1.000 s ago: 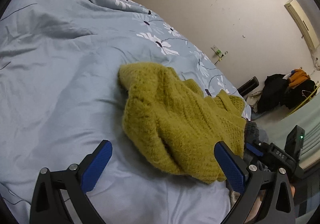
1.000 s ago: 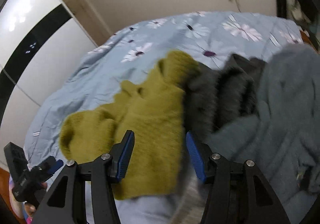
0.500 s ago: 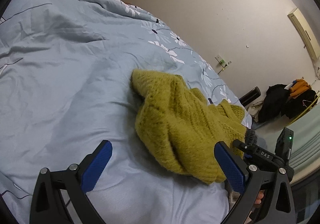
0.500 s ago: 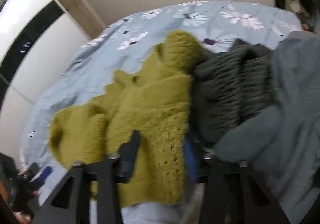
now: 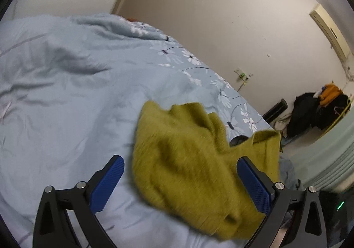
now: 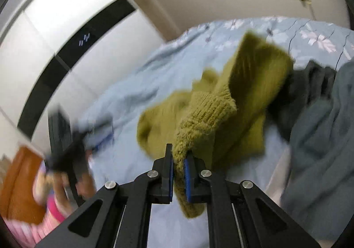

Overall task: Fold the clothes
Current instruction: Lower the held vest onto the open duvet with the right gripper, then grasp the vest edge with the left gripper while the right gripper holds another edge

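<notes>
A: The right tool [image 6: 178,172] is clamping a ribbed edge of the mustard-yellow chunky knitted sweater [image 6: 223,102], its blue pads pressed together on the knit, and that edge is hanging lifted off the bed while the rest of the garment is trailing away from the tool.

B: And the left tool [image 5: 180,183]?

A: Its two blue-padded fingers are standing wide apart with nothing between them. It is hovering over the pale blue flower-printed duvet [image 5: 66,97] on the bed, and the sweater [image 5: 190,152] is lying bunched just ahead of it, reaching across toward its right-hand finger.

B: So which way is the garment running?

A: In the right wrist view its long axis is stretching from the clamped edge forward and to the right, toward the dark grey ribbed garment [image 6: 309,84] and the grey-blue fleecy garment [image 6: 327,137] heaped beside it; the far end appears to be touching the dark grey one. The free bulk is lying nearer the left tool, so that one looks better placed to take a second hold before any spreading.

B: Is any writing readable?

A: No label is showing on the sweater. The white wardrobe with a black band [image 6: 55,53] is carrying a few small marks, too blurred to read.
</notes>
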`<state>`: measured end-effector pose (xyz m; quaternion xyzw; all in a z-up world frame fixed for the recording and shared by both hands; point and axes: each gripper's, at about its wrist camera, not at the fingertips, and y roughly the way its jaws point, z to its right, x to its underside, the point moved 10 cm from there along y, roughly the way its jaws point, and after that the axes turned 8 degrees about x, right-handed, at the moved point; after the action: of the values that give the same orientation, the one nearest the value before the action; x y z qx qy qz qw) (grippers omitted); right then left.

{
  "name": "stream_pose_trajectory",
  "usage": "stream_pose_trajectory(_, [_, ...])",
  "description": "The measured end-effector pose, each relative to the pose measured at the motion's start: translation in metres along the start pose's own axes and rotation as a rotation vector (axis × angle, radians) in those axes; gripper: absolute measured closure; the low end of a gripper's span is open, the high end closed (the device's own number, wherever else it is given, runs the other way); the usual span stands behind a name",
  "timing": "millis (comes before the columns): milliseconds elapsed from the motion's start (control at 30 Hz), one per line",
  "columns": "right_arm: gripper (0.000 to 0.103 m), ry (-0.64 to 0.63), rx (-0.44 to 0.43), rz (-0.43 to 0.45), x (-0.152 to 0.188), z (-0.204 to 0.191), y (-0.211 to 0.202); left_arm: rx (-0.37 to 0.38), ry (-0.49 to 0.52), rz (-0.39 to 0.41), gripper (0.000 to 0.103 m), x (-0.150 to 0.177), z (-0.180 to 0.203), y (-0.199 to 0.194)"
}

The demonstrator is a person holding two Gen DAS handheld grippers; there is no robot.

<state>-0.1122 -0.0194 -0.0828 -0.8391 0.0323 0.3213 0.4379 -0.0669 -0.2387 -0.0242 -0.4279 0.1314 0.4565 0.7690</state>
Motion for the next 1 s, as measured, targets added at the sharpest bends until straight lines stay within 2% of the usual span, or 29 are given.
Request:
stream_pose_trajectory(100, [0.095, 0.051, 0.046, -0.078, 0.031, 0.022, 0.024, 0.035, 0.085, -0.048, 0.000, -0.016, 0.038, 0.028])
stream_pose_trajectory(267, [0.095, 0.085, 0.014, -0.069, 0.028, 0.027, 0.033, 0.053, 0.281, -0.205, 0.000, -0.011, 0.109, 0.095])
stream_pose_trajectory(333, [0.095, 0.082, 0.009, -0.059, 0.025, 0.028, 0.032, 0.066, 0.313, -0.261, 0.000, -0.004, 0.123, 0.125])
stream_pose_trajectory(400, [0.095, 0.094, 0.006, -0.057, 0.026, 0.032, 0.030, 0.042, 0.291, -0.318, 0.000, 0.004, 0.122, 0.156])
stream_pose_trajectory(500, [0.095, 0.117, -0.004, -0.066, 0.036, 0.032, 0.023, 0.086, 0.228, -0.420, 0.001, 0.023, 0.130, 0.190])
stream_pose_trajectory(567, [0.095, 0.125, -0.009, -0.070, 0.039, 0.034, 0.022, 0.103, 0.210, -0.455, 0.001, 0.032, 0.135, 0.203])
stream_pose_trajectory(633, [0.095, 0.129, -0.013, -0.072, 0.038, 0.033, 0.022, 0.087, 0.240, -0.452, 0.003, 0.034, 0.142, 0.213])
stream_pose_trajectory(700, [0.095, 0.131, -0.017, -0.074, 0.038, 0.032, 0.023, 0.062, 0.278, -0.440, 0.010, 0.033, 0.146, 0.221])
stream_pose_trajectory(767, [0.095, 0.129, -0.018, -0.077, 0.040, 0.029, 0.023, 0.070, 0.253, -0.435, 0.026, 0.031, 0.144, 0.225])
stream_pose_trajectory(800, [0.095, 0.128, -0.018, -0.079, 0.041, 0.028, 0.023, 0.078, 0.236, -0.433, 0.029, 0.030, 0.141, 0.227])
stream_pose_trajectory(900, [0.095, 0.126, -0.017, -0.083, 0.043, 0.026, 0.024, 0.086, 0.209, -0.426, 0.050, 0.028, 0.136, 0.231])
stream_pose_trajectory(933, [0.095, 0.126, -0.016, -0.084, 0.043, 0.025, 0.024, 0.085, 0.207, -0.432, 0.061, 0.030, 0.134, 0.233])
stream_pose_trajectory(1000, [0.095, 0.127, -0.014, -0.085, 0.044, 0.023, 0.024, 0.083, 0.202, -0.435, 0.074, 0.032, 0.132, 0.235])
